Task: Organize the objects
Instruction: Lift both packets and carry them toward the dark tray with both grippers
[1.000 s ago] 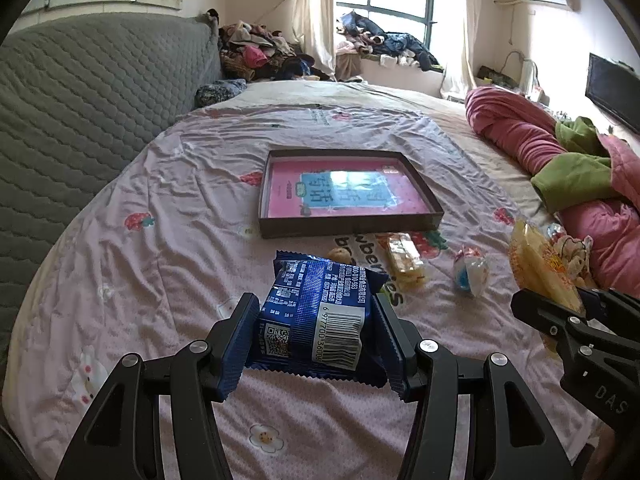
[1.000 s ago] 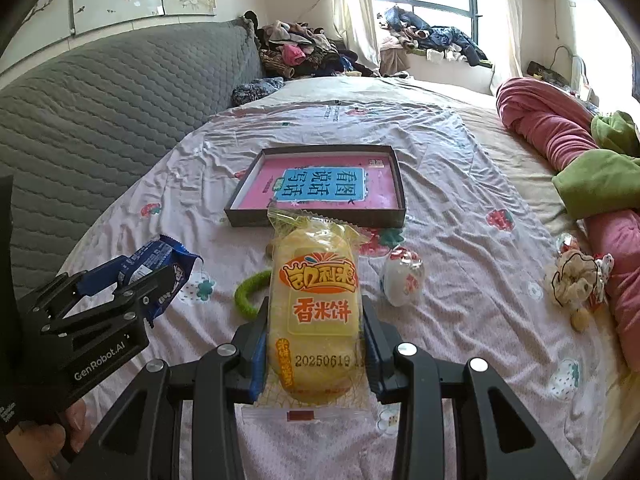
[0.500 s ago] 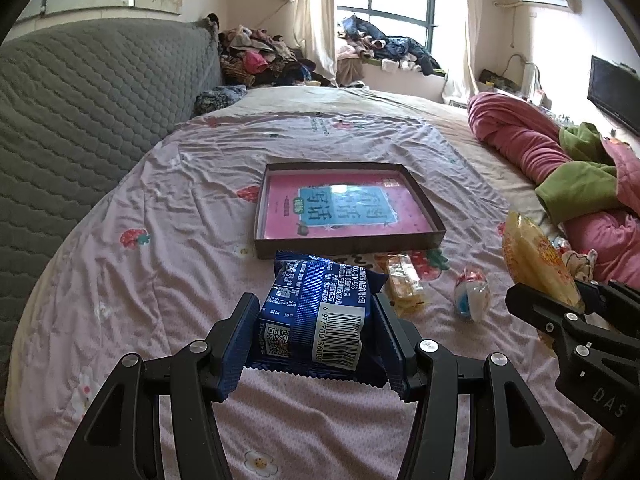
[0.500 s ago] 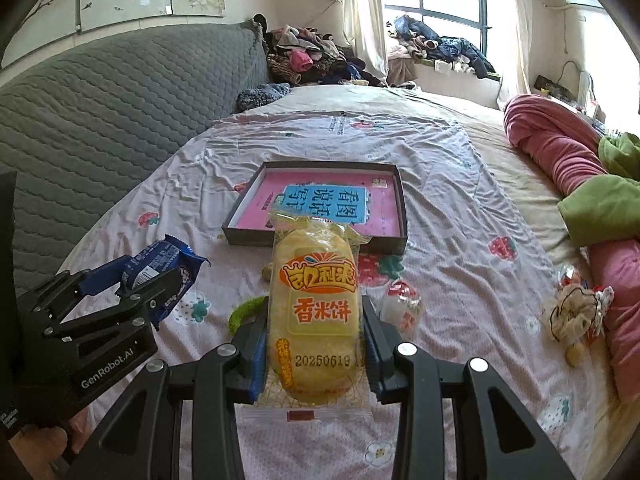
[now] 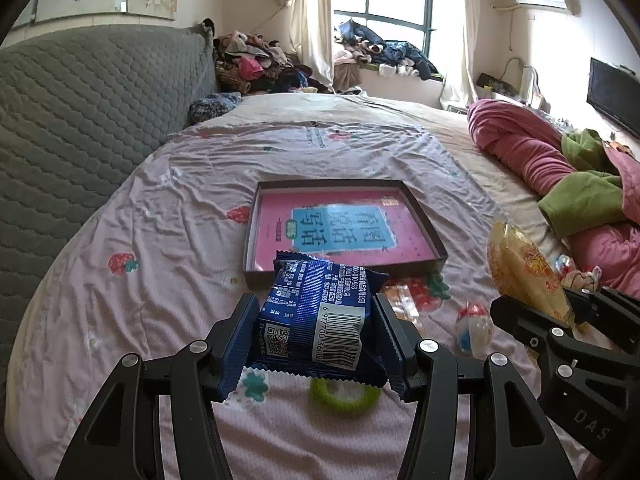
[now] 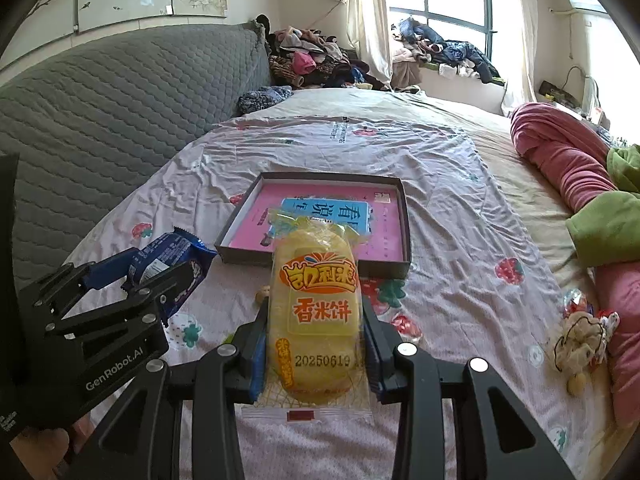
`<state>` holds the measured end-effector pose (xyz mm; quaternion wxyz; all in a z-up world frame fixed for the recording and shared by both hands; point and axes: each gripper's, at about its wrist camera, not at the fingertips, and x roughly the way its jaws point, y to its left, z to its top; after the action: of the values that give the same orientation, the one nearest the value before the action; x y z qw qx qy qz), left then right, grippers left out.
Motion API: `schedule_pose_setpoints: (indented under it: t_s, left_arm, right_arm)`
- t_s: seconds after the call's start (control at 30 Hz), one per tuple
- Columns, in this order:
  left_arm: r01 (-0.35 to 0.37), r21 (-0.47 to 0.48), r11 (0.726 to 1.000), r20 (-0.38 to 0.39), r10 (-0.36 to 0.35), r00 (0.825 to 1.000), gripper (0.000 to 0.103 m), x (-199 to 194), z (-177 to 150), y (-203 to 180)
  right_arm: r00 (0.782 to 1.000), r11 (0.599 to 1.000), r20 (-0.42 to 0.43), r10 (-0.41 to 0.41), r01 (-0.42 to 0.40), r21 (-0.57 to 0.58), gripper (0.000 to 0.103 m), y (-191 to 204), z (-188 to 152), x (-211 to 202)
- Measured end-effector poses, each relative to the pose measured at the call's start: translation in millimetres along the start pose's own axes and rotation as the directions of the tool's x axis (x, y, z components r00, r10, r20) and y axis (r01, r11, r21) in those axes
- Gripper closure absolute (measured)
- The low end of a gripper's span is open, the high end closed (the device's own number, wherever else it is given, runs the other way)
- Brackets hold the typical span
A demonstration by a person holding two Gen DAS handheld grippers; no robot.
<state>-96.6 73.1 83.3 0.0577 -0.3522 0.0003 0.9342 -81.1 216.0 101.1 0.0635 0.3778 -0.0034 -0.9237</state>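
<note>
Both grippers have closed in on the tray, the left gripper pinching the blue packet, the right gripper pinching the yellow rice-cake pack, so placing them looks imminent.

"20250619" on rice-cracker packet

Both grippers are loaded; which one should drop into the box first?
Probably the left gripper: its blue packet already overlaps the box front rim. The right gripper with the rice cracker pack looks similarly close.
</note>
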Motion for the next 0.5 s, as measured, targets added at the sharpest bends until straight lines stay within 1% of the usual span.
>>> schedule_pose_setpoints:
  t_s: [0.5]
  left_arm:
    - [-0.002,0.007,1.000,0.004,0.002,1.000,0.044,38,33,-8]
  right_arm:
    - [1.000,1.000,0.021,0.016,-0.015,-0.002,0.064,-4,33,29]
